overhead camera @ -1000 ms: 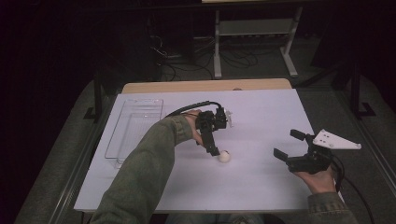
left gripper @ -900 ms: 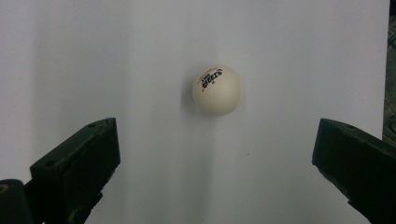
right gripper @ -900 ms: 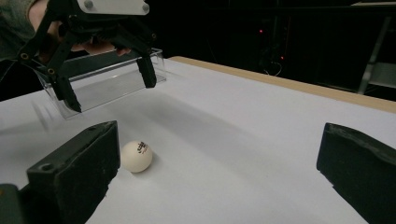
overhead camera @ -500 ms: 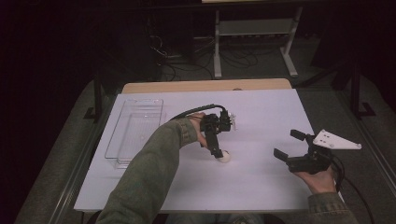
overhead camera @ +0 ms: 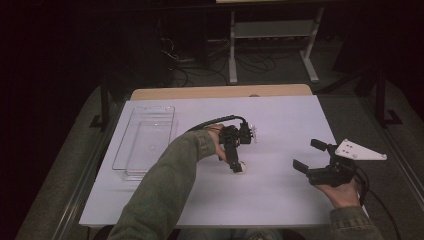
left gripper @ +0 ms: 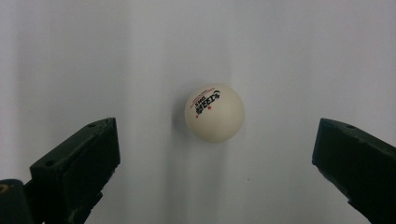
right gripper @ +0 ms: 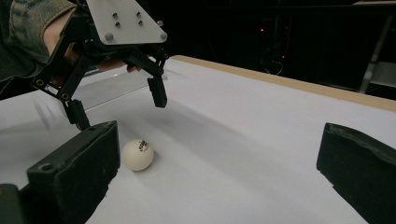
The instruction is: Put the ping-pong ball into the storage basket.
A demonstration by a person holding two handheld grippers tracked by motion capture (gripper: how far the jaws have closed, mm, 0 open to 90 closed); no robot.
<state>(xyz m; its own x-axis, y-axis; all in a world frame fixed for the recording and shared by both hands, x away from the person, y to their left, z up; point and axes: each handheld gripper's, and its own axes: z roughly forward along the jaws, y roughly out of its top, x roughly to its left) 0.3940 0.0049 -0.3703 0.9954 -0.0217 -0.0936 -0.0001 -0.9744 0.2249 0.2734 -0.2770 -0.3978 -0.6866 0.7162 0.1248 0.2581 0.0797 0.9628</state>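
A table (overhead camera: 280, 200) covered with a white sheet, a strip of bare wood showing along its far edge. A white ball (overhead camera: 242, 165) with printed lettering rests near the middle, and a clear plastic tray (overhead camera: 145, 142) lies toward the left side

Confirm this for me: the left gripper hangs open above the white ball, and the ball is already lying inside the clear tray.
Not quite. The left gripper does hang open above the white ball, but the ball lies on the bare white table, apart from the clear tray at the left. The high view shows it.
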